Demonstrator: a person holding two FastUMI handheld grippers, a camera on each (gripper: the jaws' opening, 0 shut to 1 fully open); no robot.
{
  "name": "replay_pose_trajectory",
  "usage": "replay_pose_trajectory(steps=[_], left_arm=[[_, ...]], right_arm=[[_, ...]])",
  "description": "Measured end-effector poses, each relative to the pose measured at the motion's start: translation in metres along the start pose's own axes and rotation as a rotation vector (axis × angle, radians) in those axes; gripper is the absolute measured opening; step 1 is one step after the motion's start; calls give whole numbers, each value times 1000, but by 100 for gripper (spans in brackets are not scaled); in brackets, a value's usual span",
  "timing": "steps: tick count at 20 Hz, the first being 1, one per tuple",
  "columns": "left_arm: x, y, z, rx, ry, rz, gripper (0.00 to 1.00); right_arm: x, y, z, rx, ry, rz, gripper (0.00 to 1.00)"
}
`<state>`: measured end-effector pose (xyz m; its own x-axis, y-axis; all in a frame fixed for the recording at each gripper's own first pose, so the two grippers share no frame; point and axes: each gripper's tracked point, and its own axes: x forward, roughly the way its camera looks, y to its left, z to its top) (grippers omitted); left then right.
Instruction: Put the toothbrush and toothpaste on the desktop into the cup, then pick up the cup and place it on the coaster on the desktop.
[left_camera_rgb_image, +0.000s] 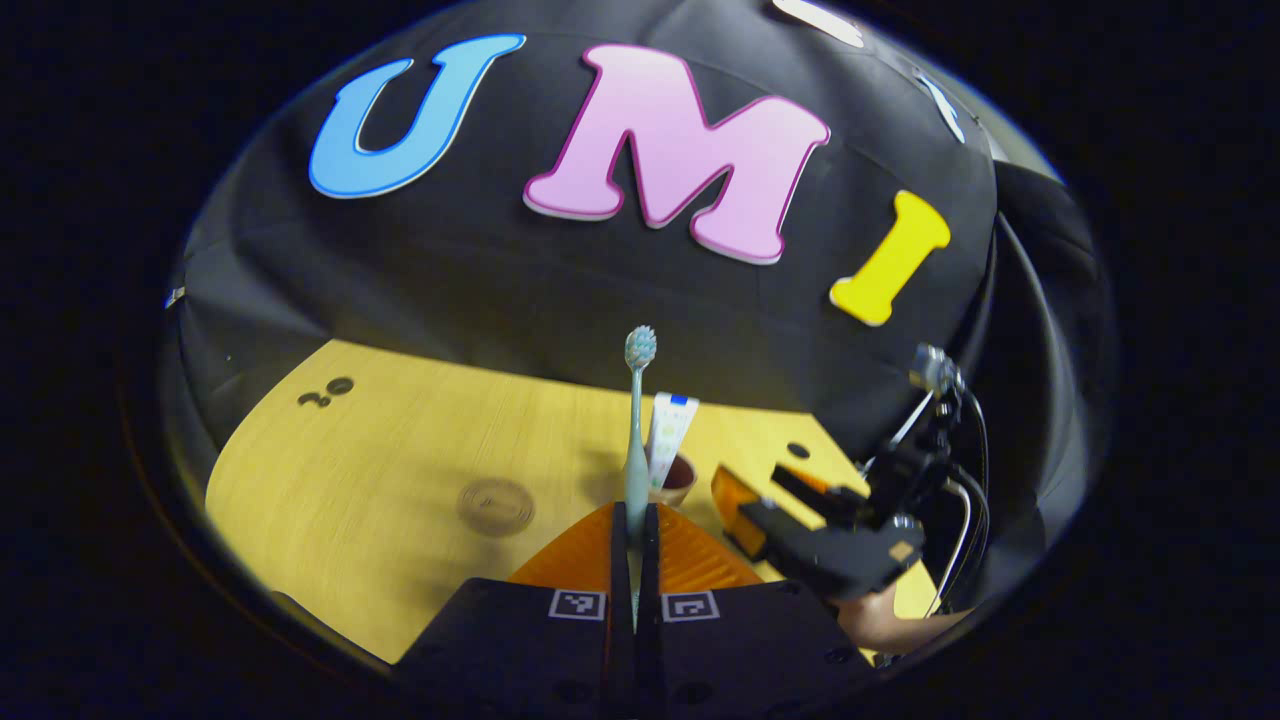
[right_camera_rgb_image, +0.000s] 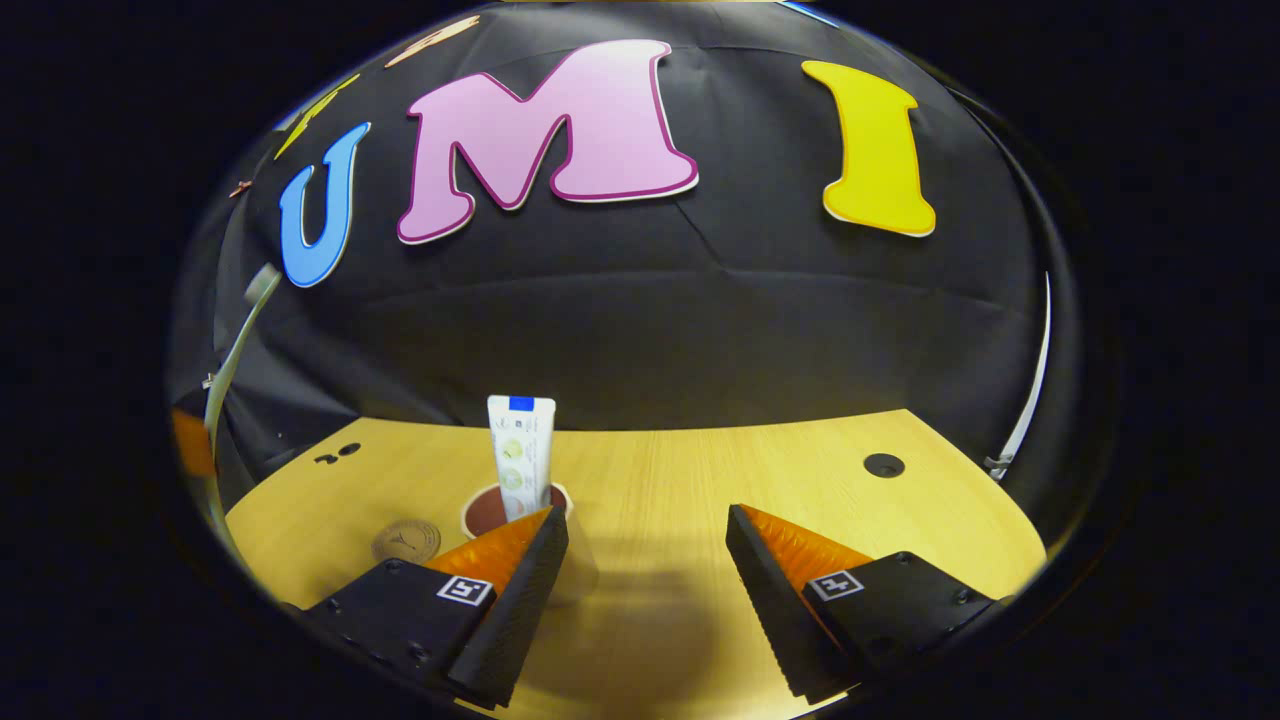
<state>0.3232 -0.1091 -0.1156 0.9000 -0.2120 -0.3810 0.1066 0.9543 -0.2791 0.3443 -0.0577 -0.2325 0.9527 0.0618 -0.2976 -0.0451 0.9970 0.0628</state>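
Observation:
My left gripper (left_camera_rgb_image: 635, 515) is shut on the lower handle of a pale green toothbrush (left_camera_rgb_image: 637, 430), which stands upright with its bristles on top. Just behind it a white toothpaste tube (left_camera_rgb_image: 668, 435) leans in a small cup (left_camera_rgb_image: 682, 482) with a brown inside. My right gripper (right_camera_rgb_image: 645, 555) is open and low over the table, with nothing between its fingers. The cup (right_camera_rgb_image: 483, 512) with the toothpaste (right_camera_rgb_image: 521, 450) sits just past its left finger (right_camera_rgb_image: 520, 560). The toothbrush (right_camera_rgb_image: 232, 355) rises at the far left. The round brown coaster (left_camera_rgb_image: 496, 505) (right_camera_rgb_image: 406, 541) lies left of the cup.
The yellow wooden table (right_camera_rgb_image: 660, 490) ends at the black cloth wall behind. It has a round hole (right_camera_rgb_image: 884, 465) at the back right and dark marks (right_camera_rgb_image: 338, 453) at the back left. The right gripper (left_camera_rgb_image: 765, 490), held by a hand, hovers right of the cup.

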Motion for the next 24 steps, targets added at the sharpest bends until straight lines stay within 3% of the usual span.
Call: replay_pose_trajectory(steps=[4, 10, 15, 19, 24], left_arm=[[41, -17, 35, 29, -114, -32, 6], [99, -26, 46, 84, -247, -76, 6], [134, -30, 21, 157, -295, -102, 6], [153, -31, -3, 208, -292, -86, 6], [172, -21, -27, 198, -260, -33, 8]], right_arm=[[-19, -16, -6, -28, 59, -15, 98], [-39, -29, -4, -68, 73, -15, 98], [-44, -39, -12, -38, 113, -33, 98], [-48, -49, -24, -40, 140, -48, 98], [-51, -52, -28, -16, 156, -54, 98]])
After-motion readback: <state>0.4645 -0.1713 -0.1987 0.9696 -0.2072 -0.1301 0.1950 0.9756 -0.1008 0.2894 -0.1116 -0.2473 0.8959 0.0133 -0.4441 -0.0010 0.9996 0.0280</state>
